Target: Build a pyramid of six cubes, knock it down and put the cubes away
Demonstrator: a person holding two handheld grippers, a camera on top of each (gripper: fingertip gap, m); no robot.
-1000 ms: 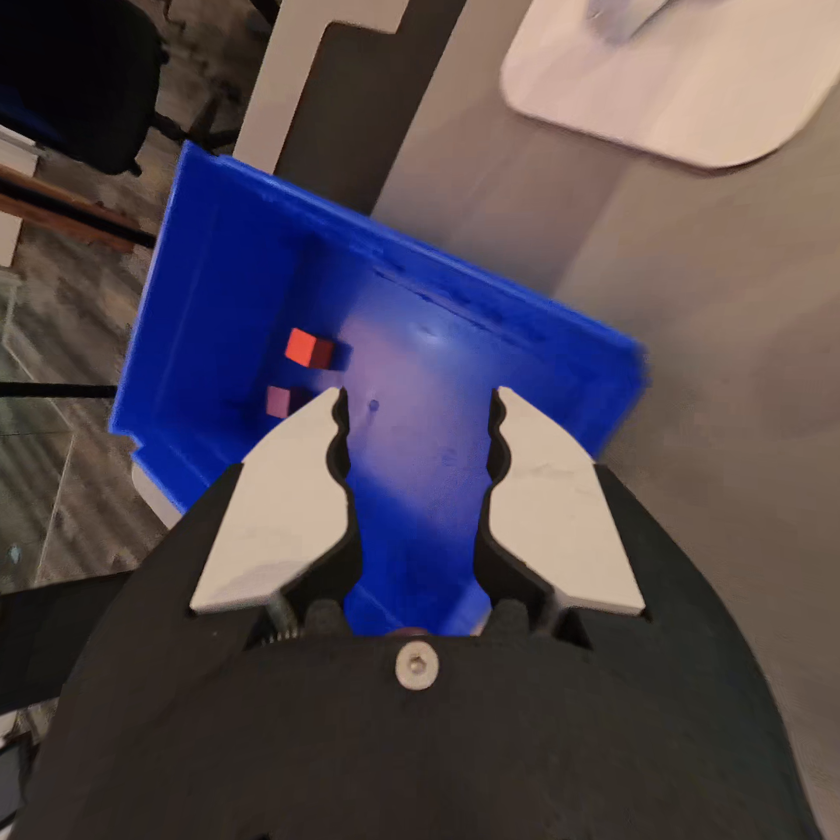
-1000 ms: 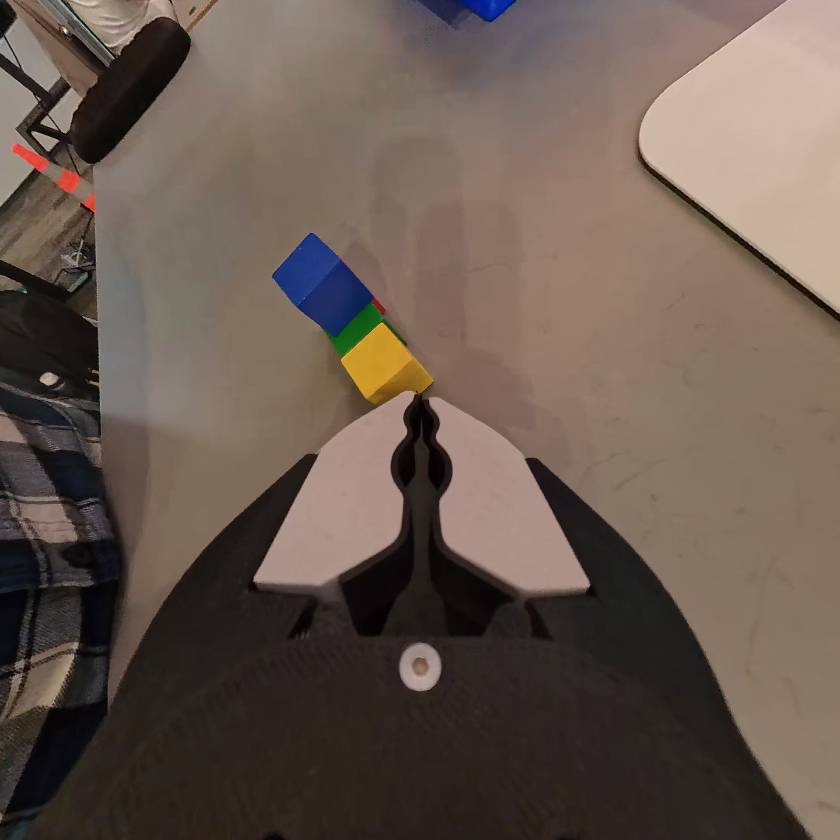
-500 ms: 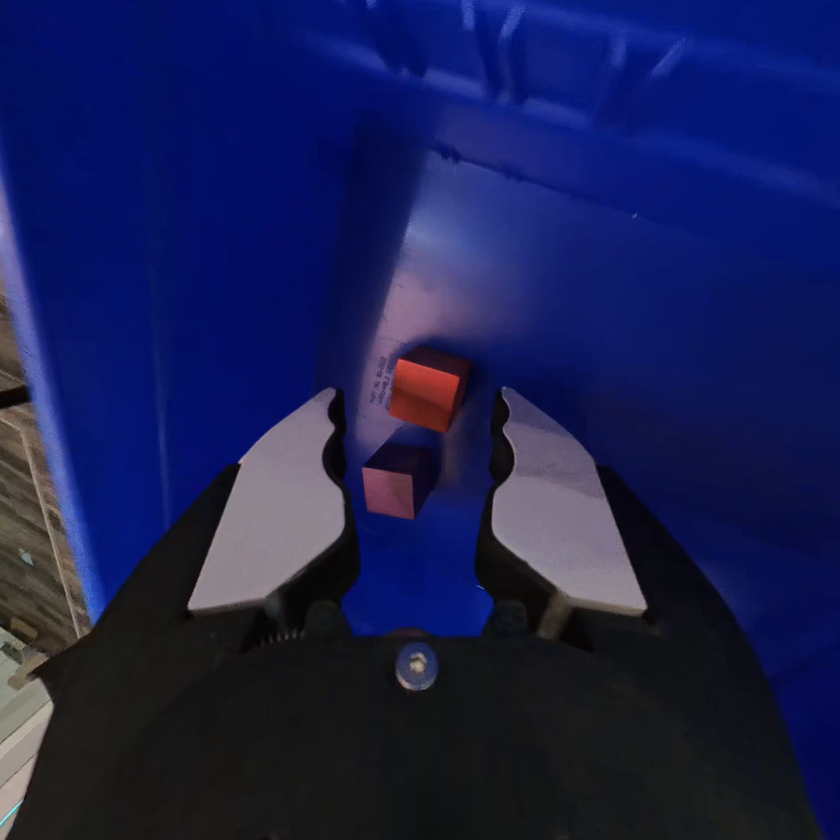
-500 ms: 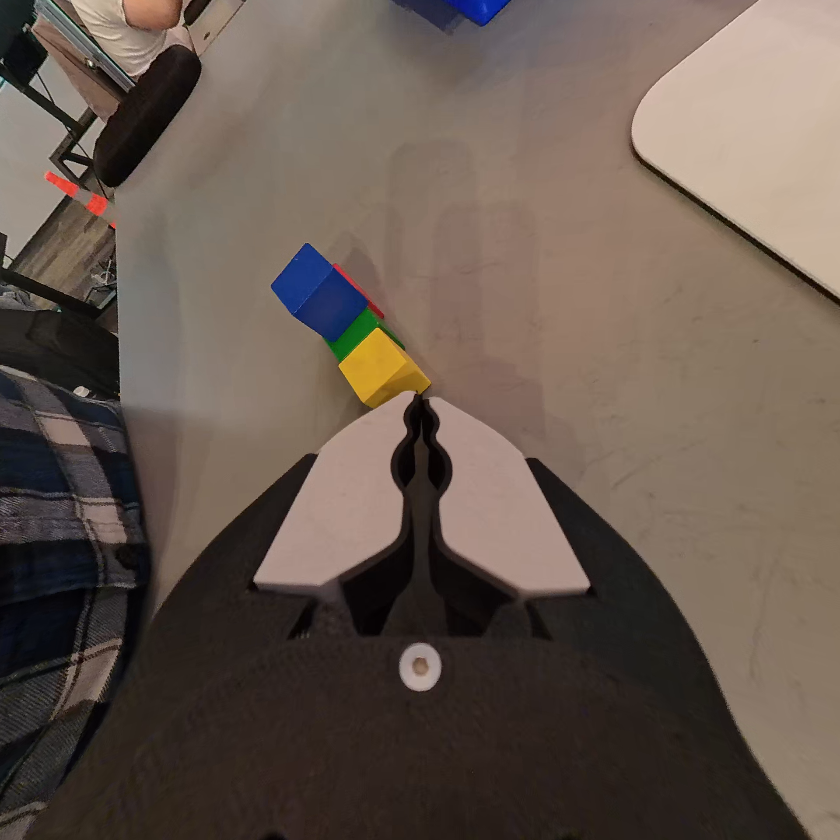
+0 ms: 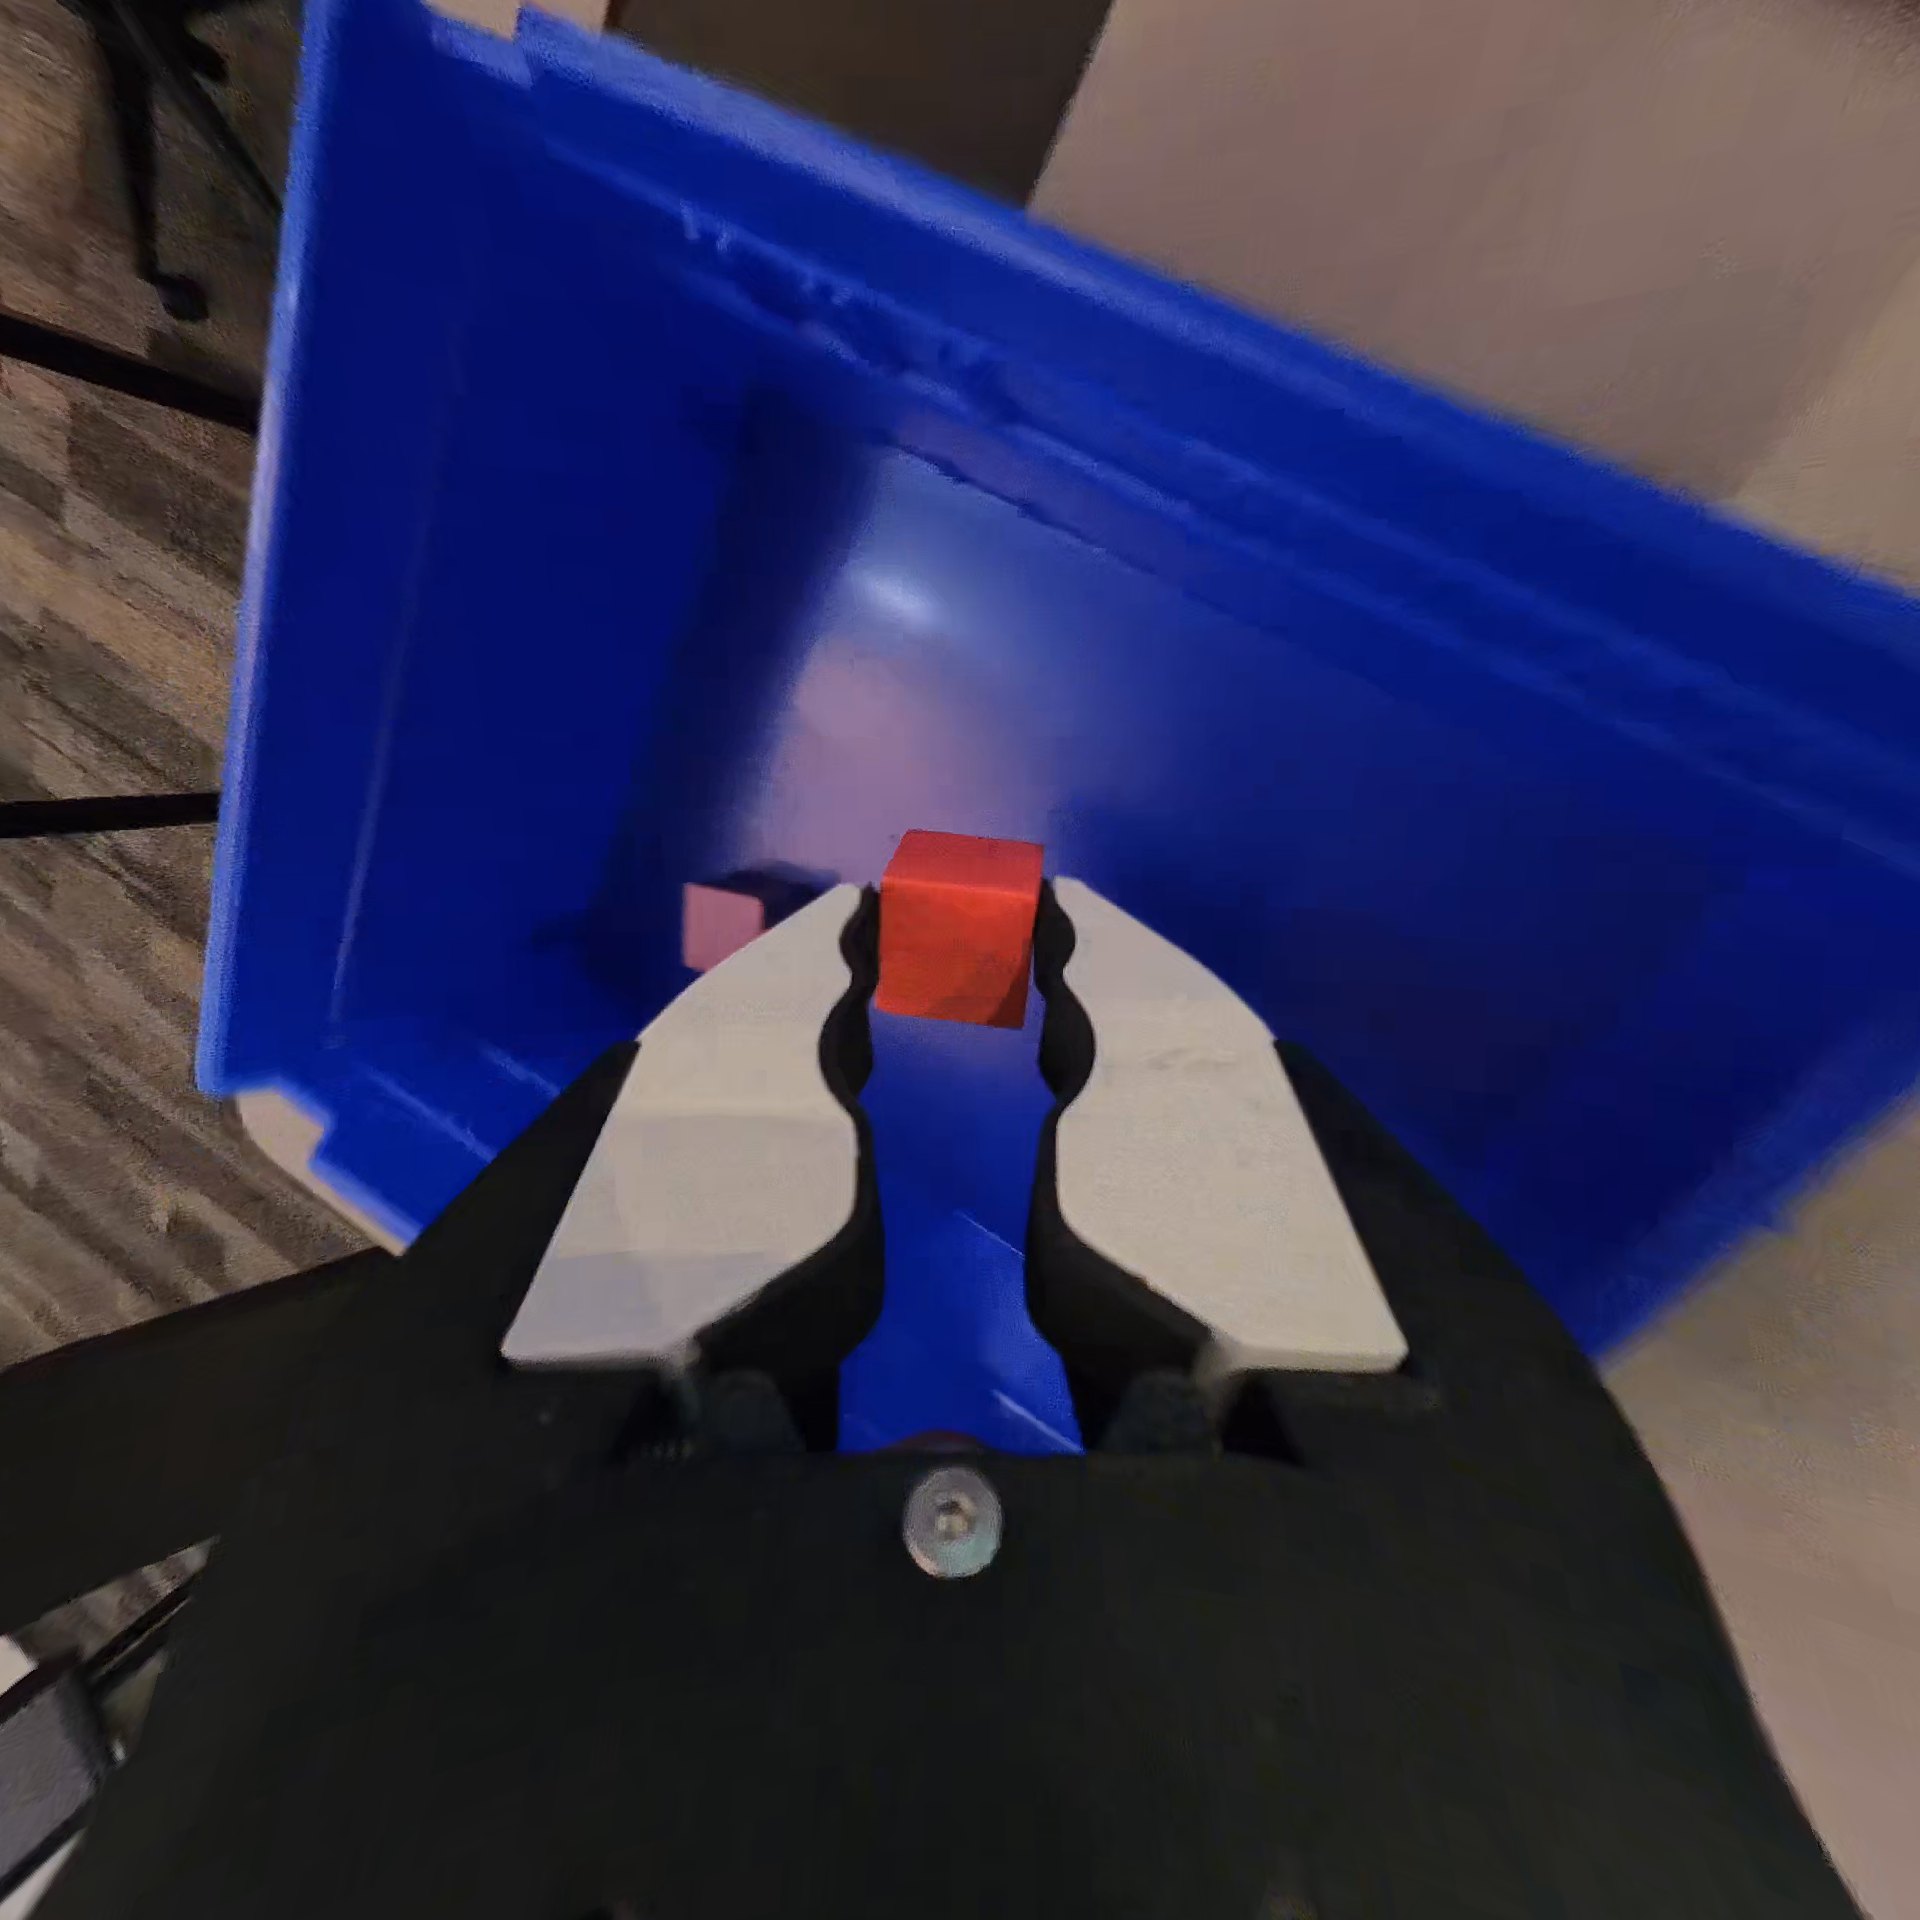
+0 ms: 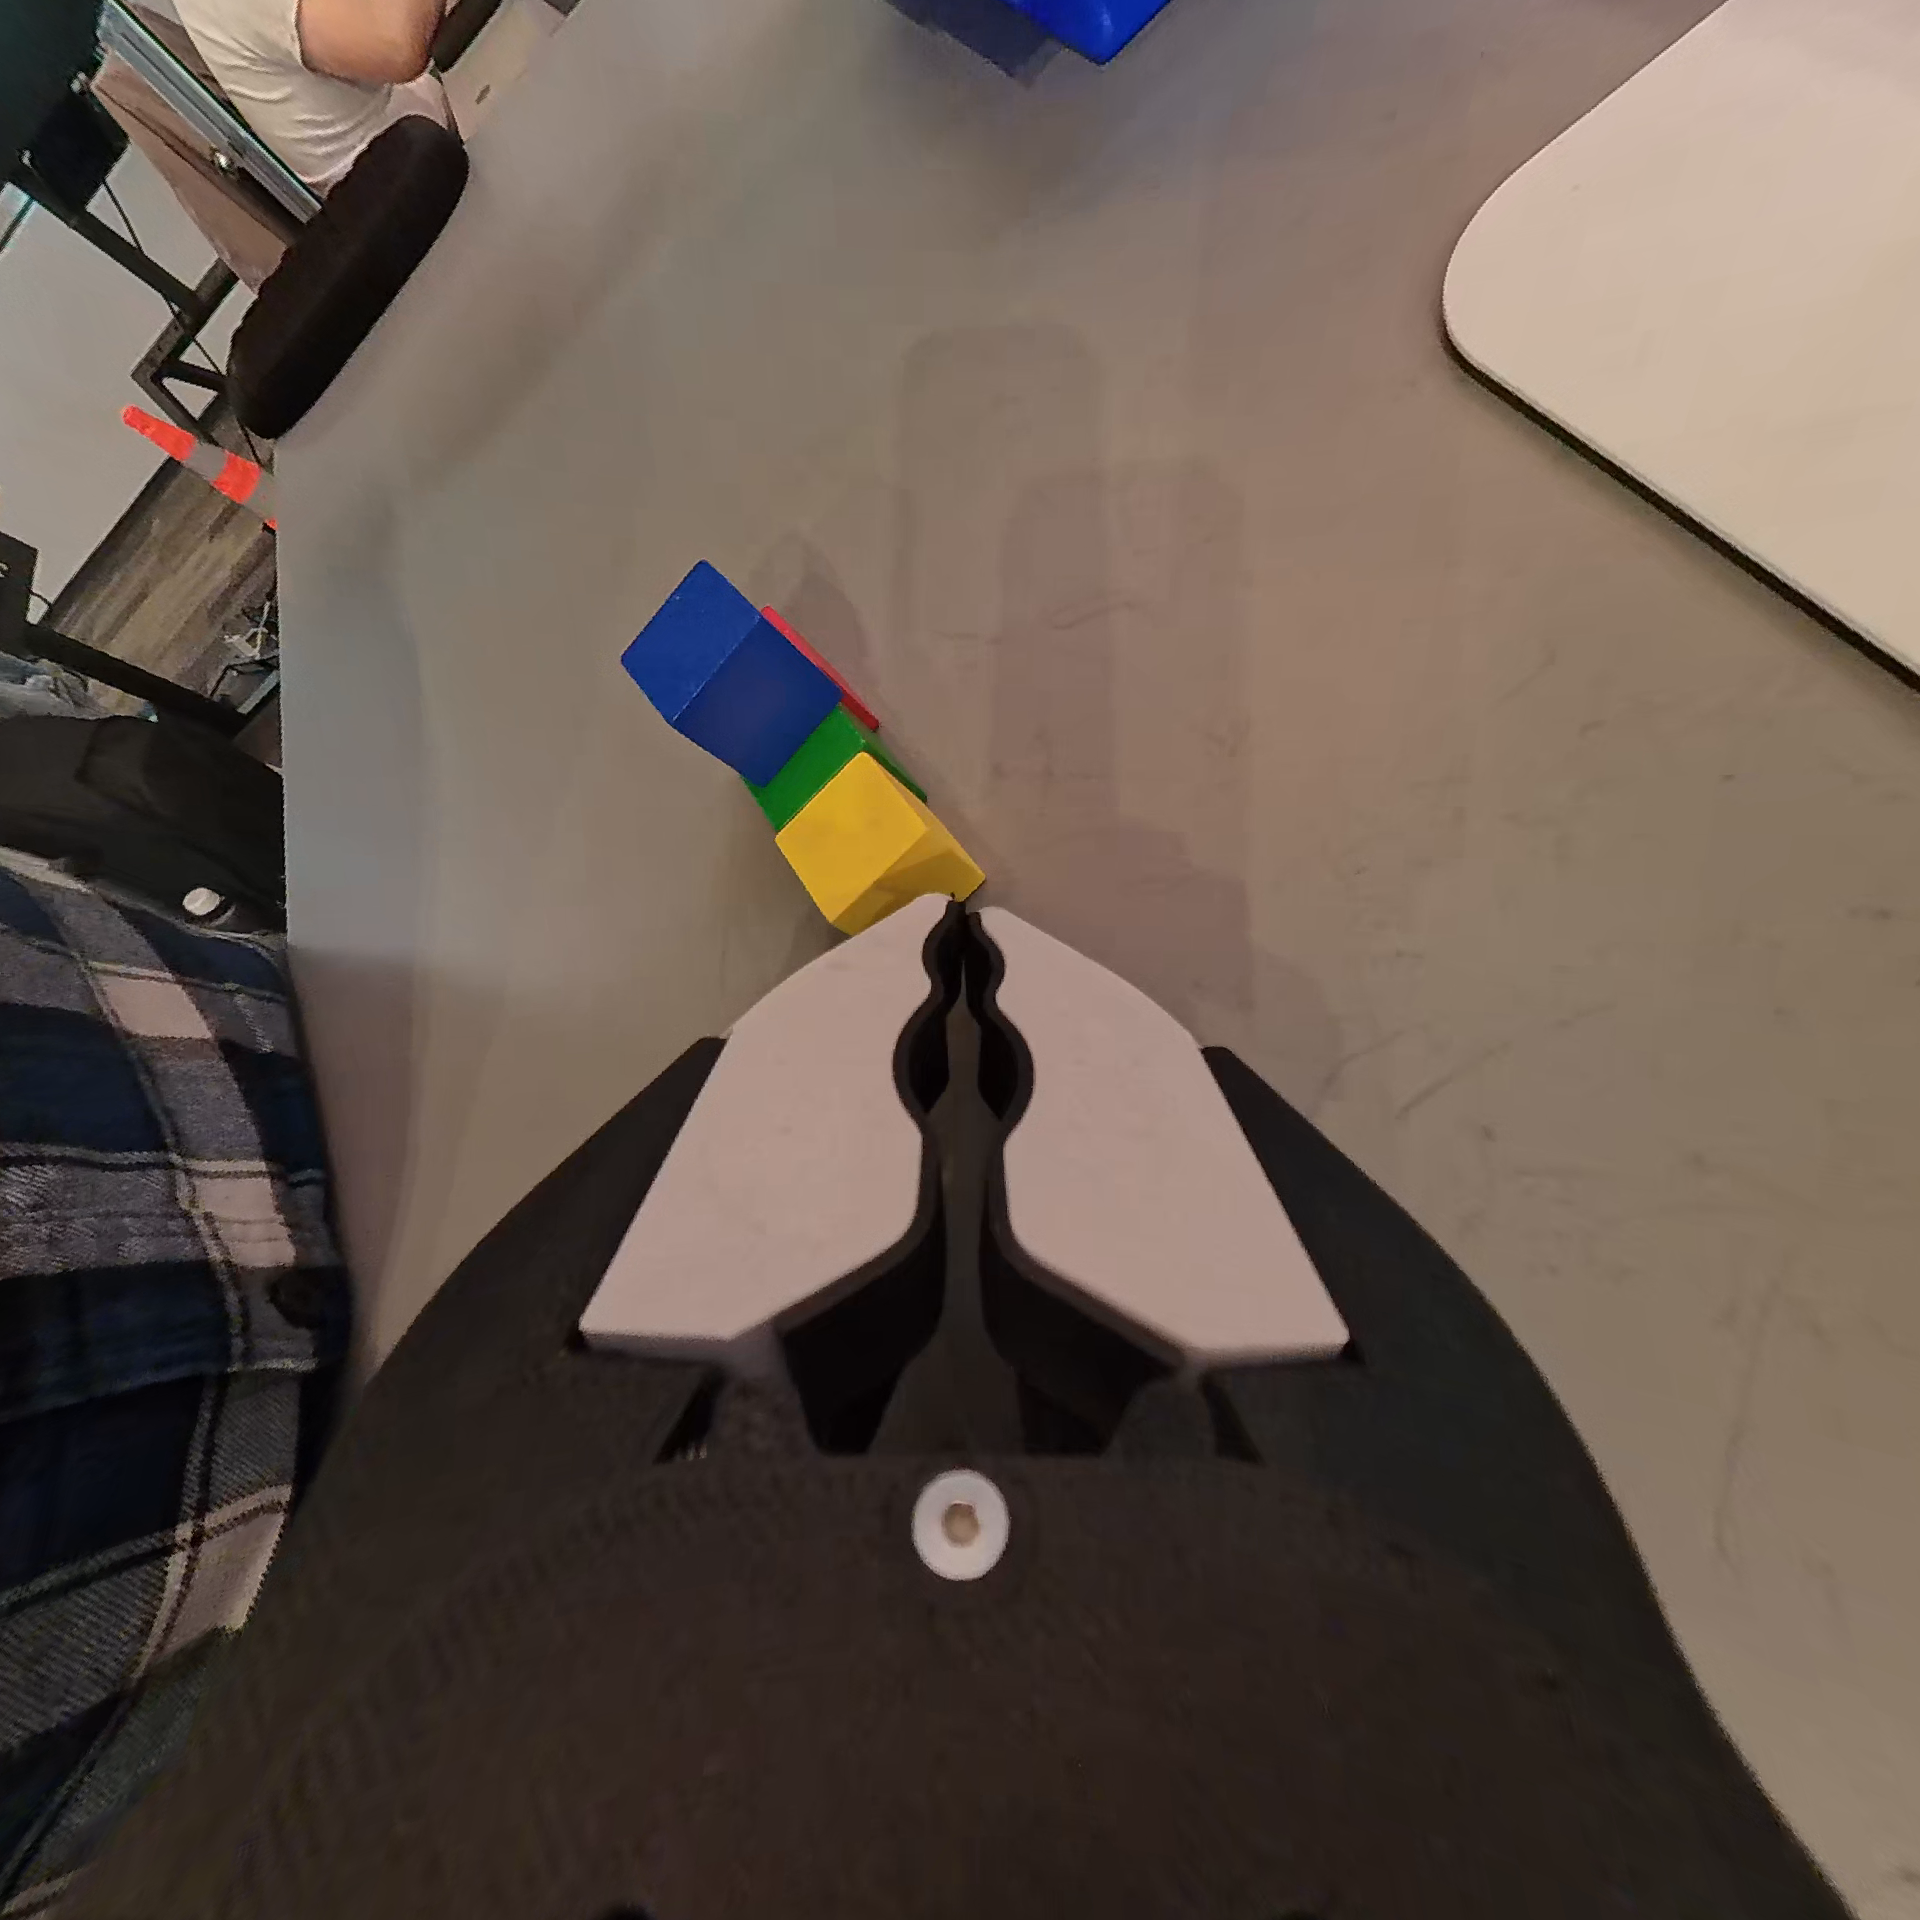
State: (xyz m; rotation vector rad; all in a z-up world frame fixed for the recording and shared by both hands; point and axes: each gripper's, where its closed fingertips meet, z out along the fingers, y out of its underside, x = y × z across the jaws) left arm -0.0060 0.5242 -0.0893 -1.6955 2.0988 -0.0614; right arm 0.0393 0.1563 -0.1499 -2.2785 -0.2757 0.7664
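Above blue bin [image 5: 540, 540], left gripper [image 5: 954, 914] clamping red cube [image 5: 956, 935]

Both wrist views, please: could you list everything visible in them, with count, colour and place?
Bin: one, blue, on the table's far edge.
Orange-red cube: one, gripped over the bin.
Purple cube: one, on the bin floor.
Stacked cubes: blue on top, green, yellow, a red edge behind, mid-table.
Table: one, grey.
Board: one, white, far right.
Plaid sleeve: left edge.
Seated person: background.
Left claw: shut on the orange-red cube.
Right claw: shut, nothing between its fingers.
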